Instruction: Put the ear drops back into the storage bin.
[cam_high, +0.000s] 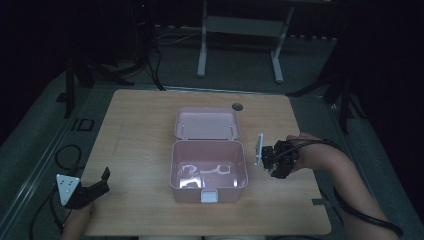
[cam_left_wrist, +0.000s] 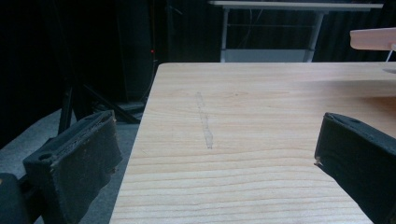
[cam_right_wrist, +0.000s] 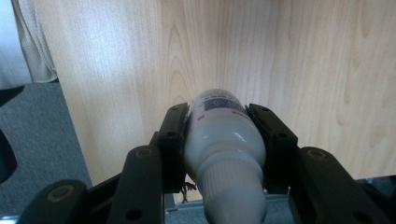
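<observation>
An open pink box (cam_high: 209, 192) sits mid-table with its lid (cam_high: 207, 122) folded back; pale items that I cannot identify lie inside. In the right gripper view, my right gripper (cam_right_wrist: 219, 116) is shut on a white bottle (cam_right_wrist: 224, 140) with a dark label, which lies lengthwise between the jaws above the table's edge. From above, that gripper (cam_high: 274, 161) hovers just right of the box. My left gripper (cam_high: 102, 184) is at the table's front left corner, well apart from the box. Its jaws stand wide in the left gripper view (cam_left_wrist: 210, 154) with bare wood between them.
The wooden table (cam_high: 140, 130) has a round cable hole (cam_high: 237, 106) behind the box. Another table's white frame (cam_high: 202, 45) stands on the floor beyond. Cables trail on the floor at the left (cam_high: 65, 155). The box's lid edge (cam_left_wrist: 373, 38) shows at upper right.
</observation>
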